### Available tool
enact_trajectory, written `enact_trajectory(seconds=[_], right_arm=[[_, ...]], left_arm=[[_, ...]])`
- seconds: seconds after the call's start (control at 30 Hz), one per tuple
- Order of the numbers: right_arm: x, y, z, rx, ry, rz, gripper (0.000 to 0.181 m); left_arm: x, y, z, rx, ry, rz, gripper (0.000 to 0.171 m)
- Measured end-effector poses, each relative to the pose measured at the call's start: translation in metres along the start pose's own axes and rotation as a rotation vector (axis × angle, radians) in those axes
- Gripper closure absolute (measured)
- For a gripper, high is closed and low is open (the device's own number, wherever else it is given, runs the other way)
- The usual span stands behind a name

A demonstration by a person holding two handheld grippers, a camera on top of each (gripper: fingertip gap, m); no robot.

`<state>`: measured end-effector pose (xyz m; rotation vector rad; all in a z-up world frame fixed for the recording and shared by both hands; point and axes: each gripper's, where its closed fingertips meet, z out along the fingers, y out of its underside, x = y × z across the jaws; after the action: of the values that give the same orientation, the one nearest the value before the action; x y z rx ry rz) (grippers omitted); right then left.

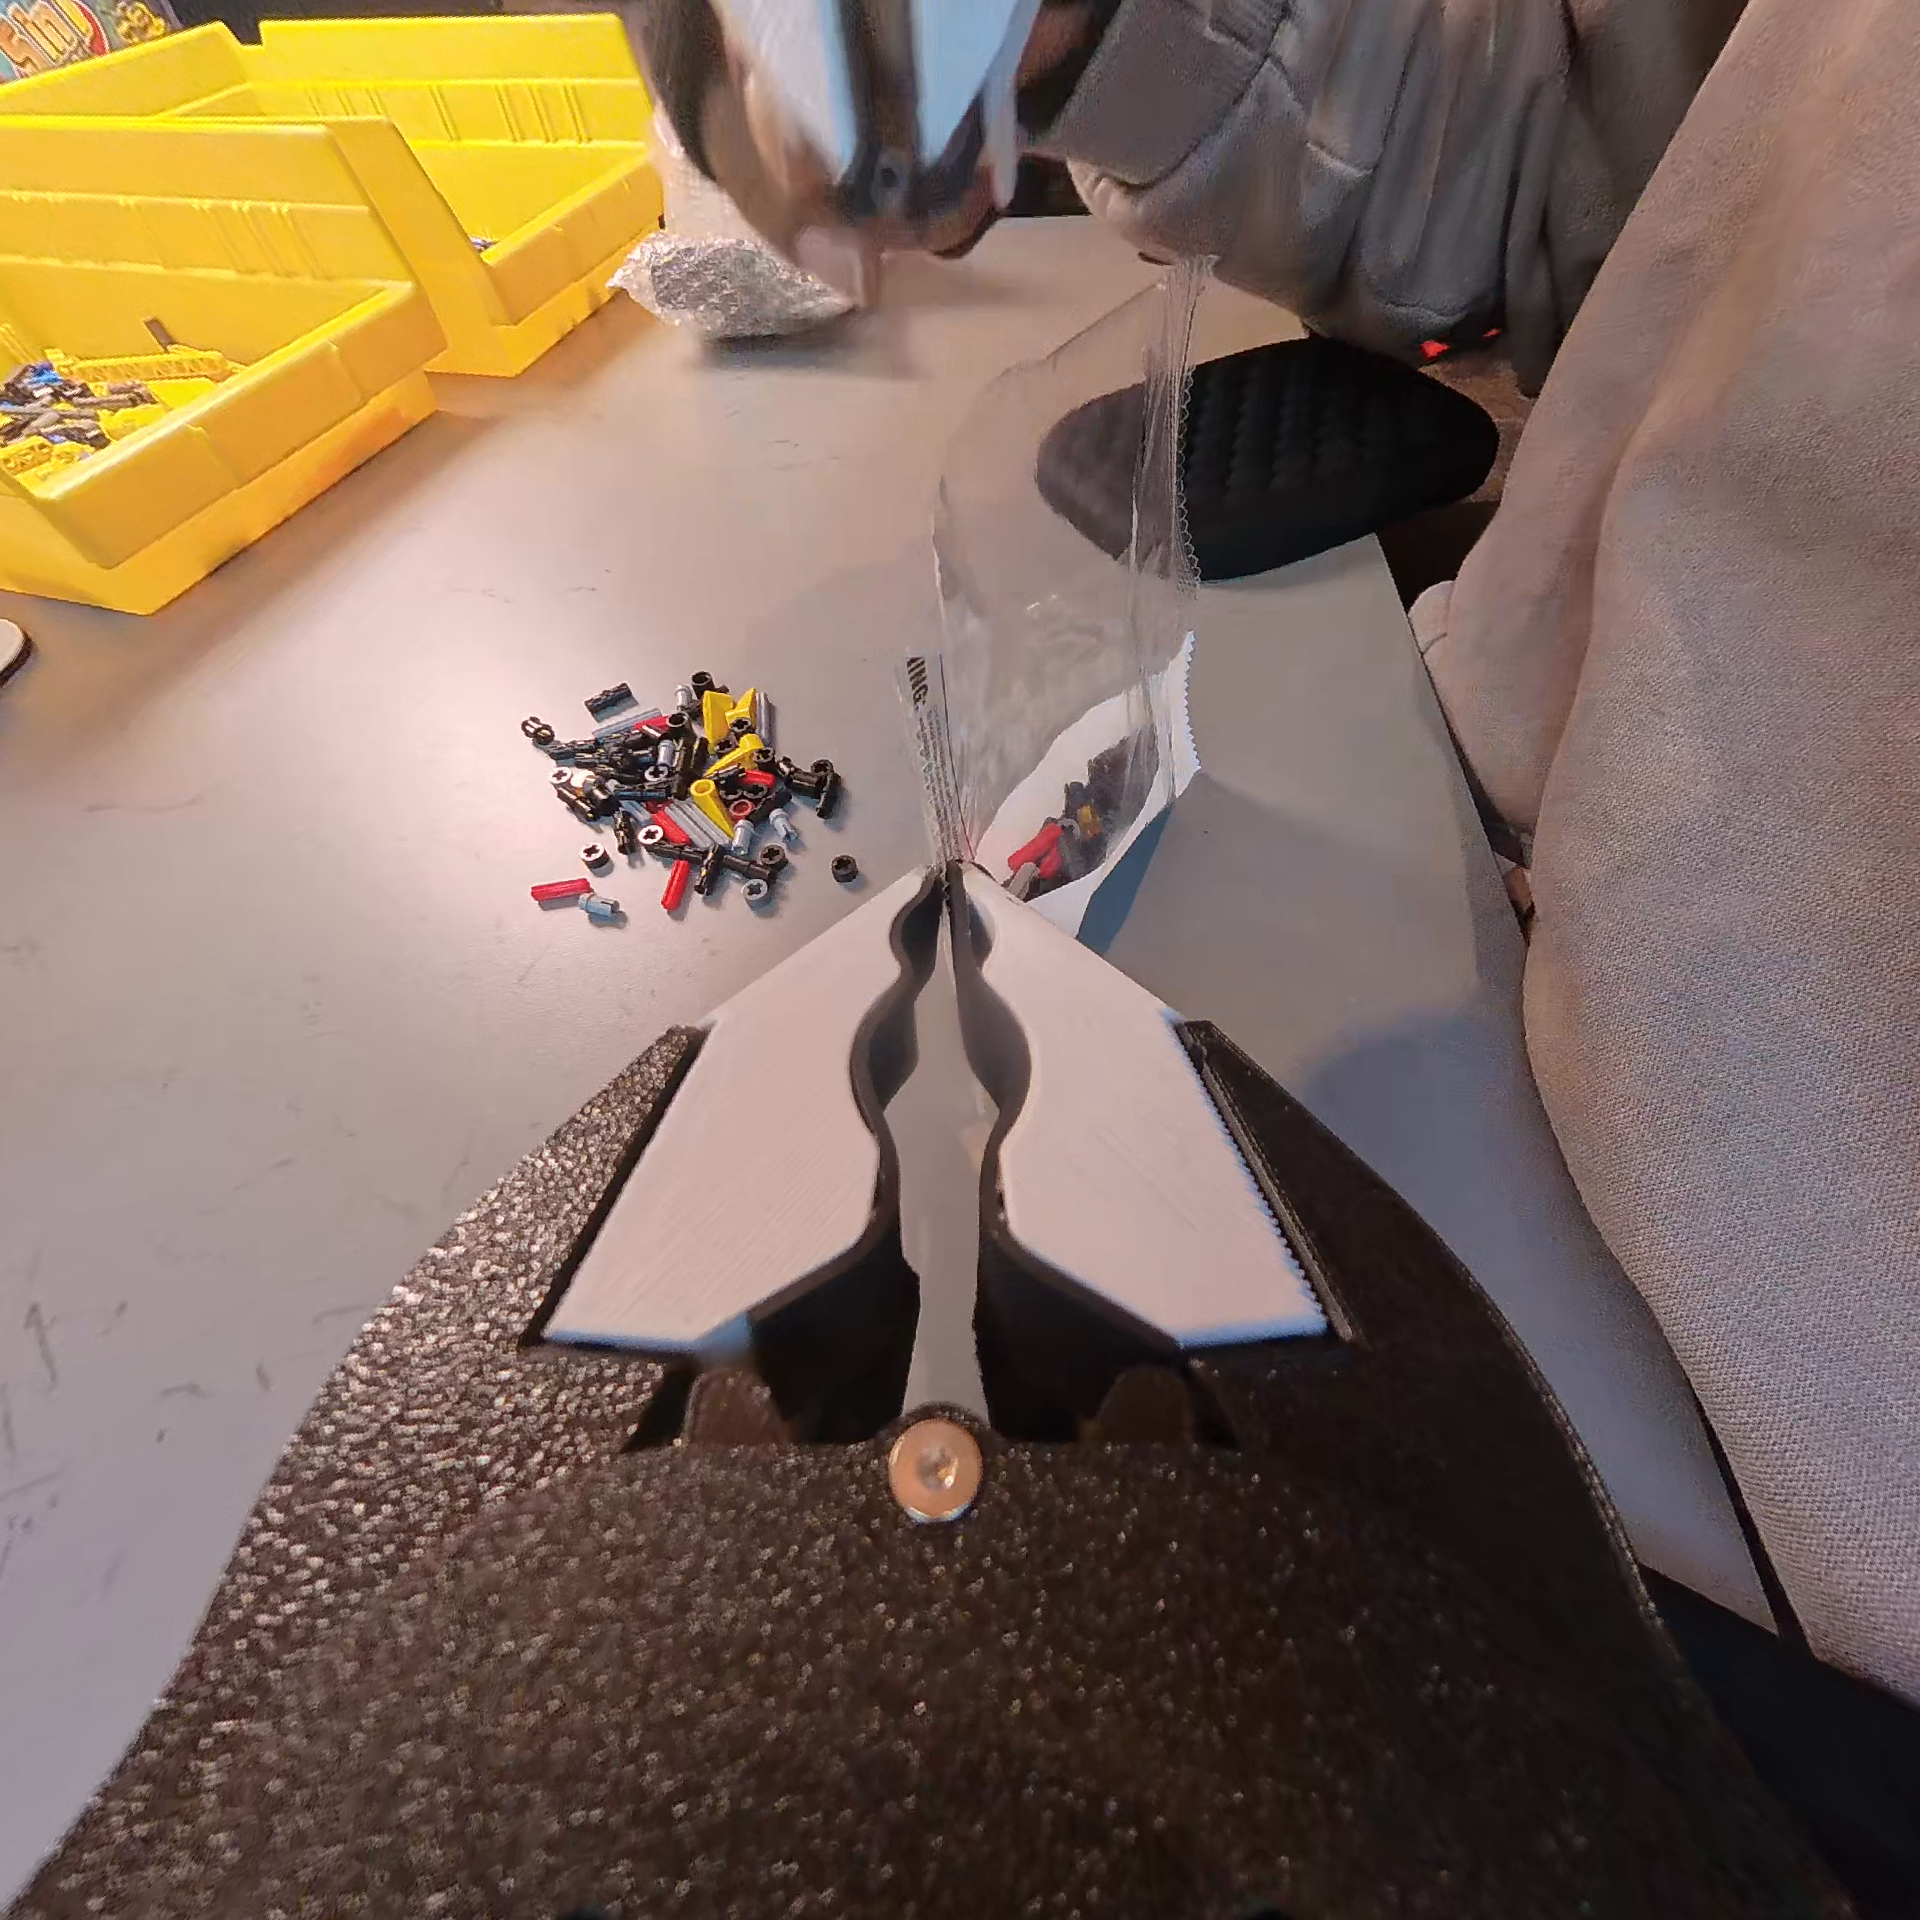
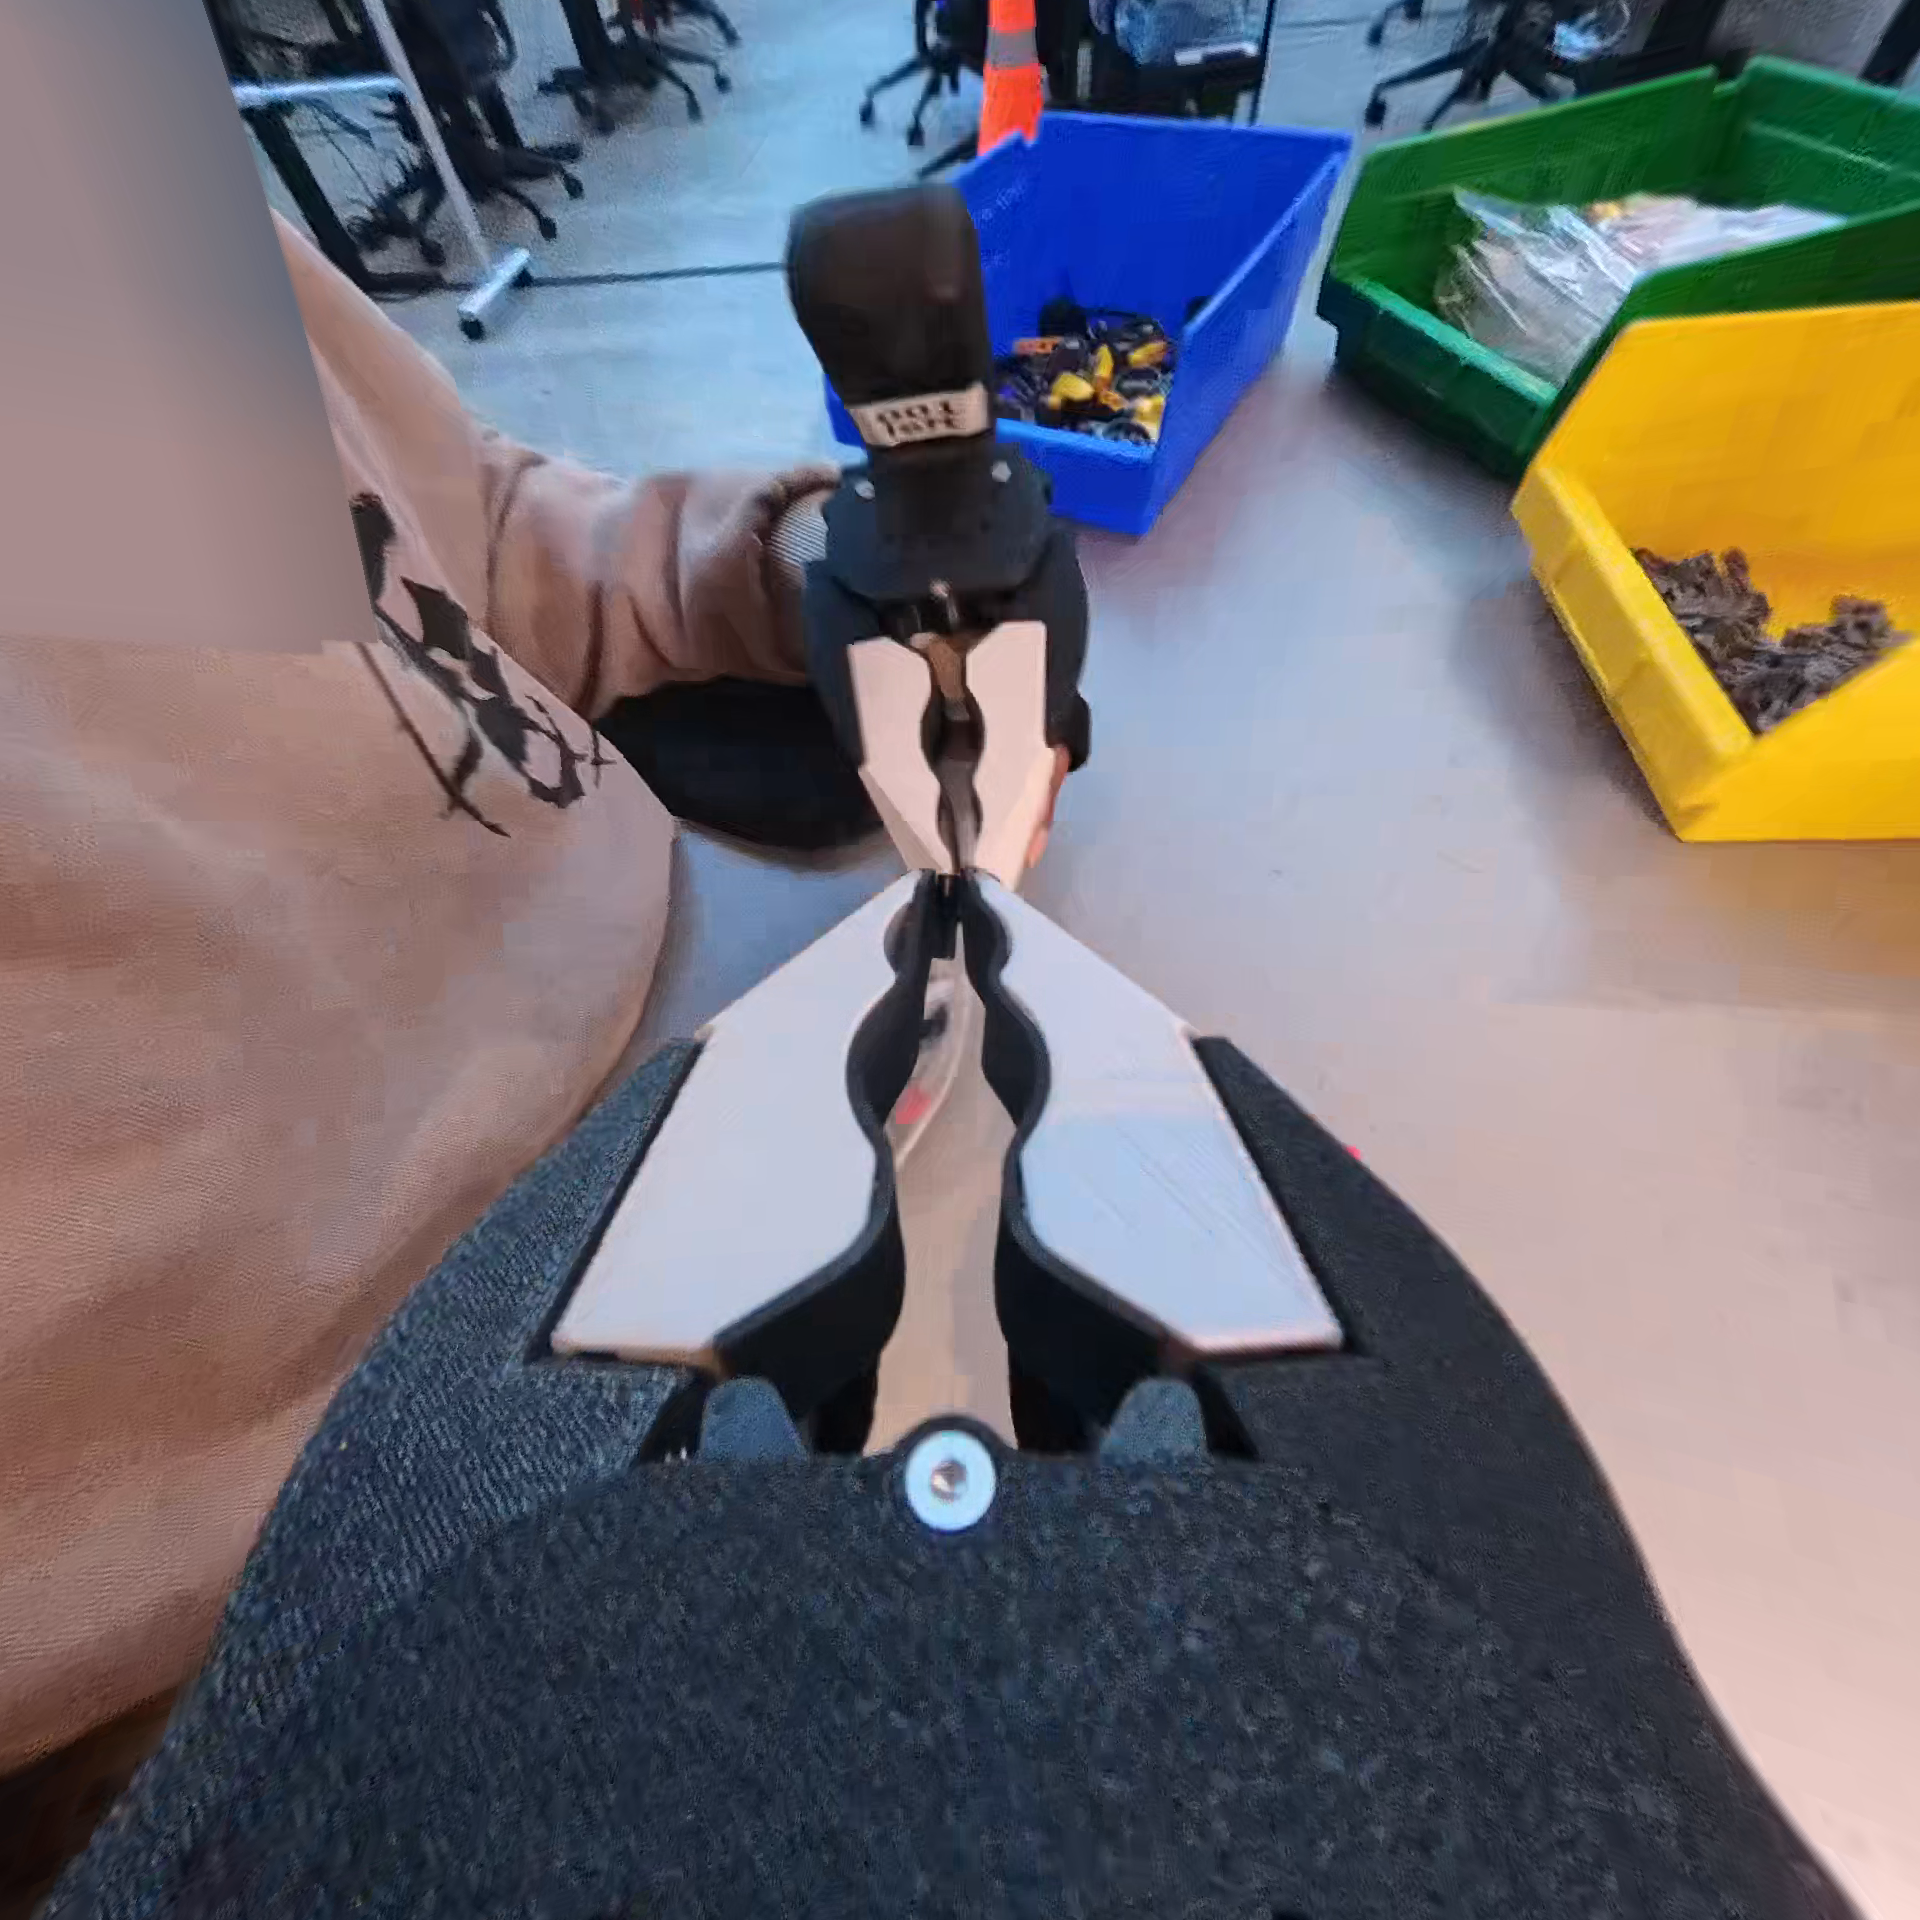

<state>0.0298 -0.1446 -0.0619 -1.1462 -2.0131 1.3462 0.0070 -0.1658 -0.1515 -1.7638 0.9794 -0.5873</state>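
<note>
1. Left wrist view, nearest: the left gripper has its jaws drawn together on the lower corner of a clear plastic bag. The film is pinched right at the fingertips.
2. The bag rises from that pinch toward 1 o'clock, stretched thin near its top edge. A few small pieces lie in its lower end, just beside the fingertips at 2 o'clock.
3. A loose pile of small building pieces, black, grey, red and yellow, lies on the grey table. It sits at 10 o'clock from the left fingertips, near the bag but apart from it.
4. Right wrist view: the right gripper has its jaws closed to a sliver. Clear film with a red piece shows through the gap lower down, but I cannot tell whether the tips pinch it. The left gripper points back at it from 12 o'clock, tips almost meeting in this view.
5. In the left wrist view the right gripper is a blurred shape at 12 o'clock, high above the table.
6. Farther out on the table: a black round pad at 1 o'clock, a bubble-wrap pouch at 11 o'clock and yellow bins at 10 o'clock. A person's beige sleeve fills 3 o'clock.
7. In the right wrist view a blue bin stands at 12 o'clock, with a green bin and a yellow bin toward 2 o'clock.
8. Beyond the table edge are an orange cone and office chairs on a grey floor.
</note>
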Motion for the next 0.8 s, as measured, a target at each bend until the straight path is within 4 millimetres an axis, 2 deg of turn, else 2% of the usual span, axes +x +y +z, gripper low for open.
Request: enact_trajectory(seconds=[0.03,0.07,0.13,0.2,0.23,0.27,0.33,0.4,0.5,0.57,0.63,0.8], right_arm=[[-0.009,-0.004,0.002,-0.018,-0.026,-0.016,0.178],[-0.013,0.0,0.007,-0.062,-0.036,-0.04,0.176],[-0.013,0.01,0.014,-0.102,-0.03,-0.063,0.166],[-0.004,0.003,0.007,-0.005,-0.032,-0.003,0.163],[0.005,-0.001,0.0,0.054,-0.025,0.04,0.164],[0.017,0.004,-0.005,0.074,0.005,0.073,0.165],[0.034,0.043,0.001,-0.049,0.054,0.057,0.165],[0.036,0.086,0.02,-0.2,0.052,0.053,0.165],[0.035,0.123,0.044,-0.338,0.077,0.002,0.165],[0.038,0.134,0.051,-0.394,0.099,-0.007,0.166],[0.04,0.134,0.051,-0.412,0.11,-0.013,0.177],[0.04,0.135,0.049,-0.434,0.103,-0.009,0.178]], left_arm=[[0.0,0.0,0.0,0.0,-0.001,0.0,0.171],[0.0,0.0,0.0,0.0,-0.001,0.001,0.171],[0.0,0.0,0.0,0.0,-0.003,0.004,0.171],[0.0,0.0,-0.001,0.0,-0.003,0.006,0.171],[0.0,0.0,-0.001,0.0,-0.002,0.005,0.171],[0.0,0.0,-0.001,0.0,-0.001,0.005,0.171],[0.0,0.0,0.0,0.001,0.004,0.001,0.171],[0.0,0.0,-0.001,0.002,0.007,-0.003,0.171],[0.0,0.0,-0.001,0.002,0.006,-0.002,0.171],[0.0,0.0,-0.001,0.002,0.007,-0.004,0.171],[0.0,0.0,-0.001,0.002,0.008,-0.004,0.171],[0.001,0.0,-0.001,0.002,0.009,-0.003,0.171]])
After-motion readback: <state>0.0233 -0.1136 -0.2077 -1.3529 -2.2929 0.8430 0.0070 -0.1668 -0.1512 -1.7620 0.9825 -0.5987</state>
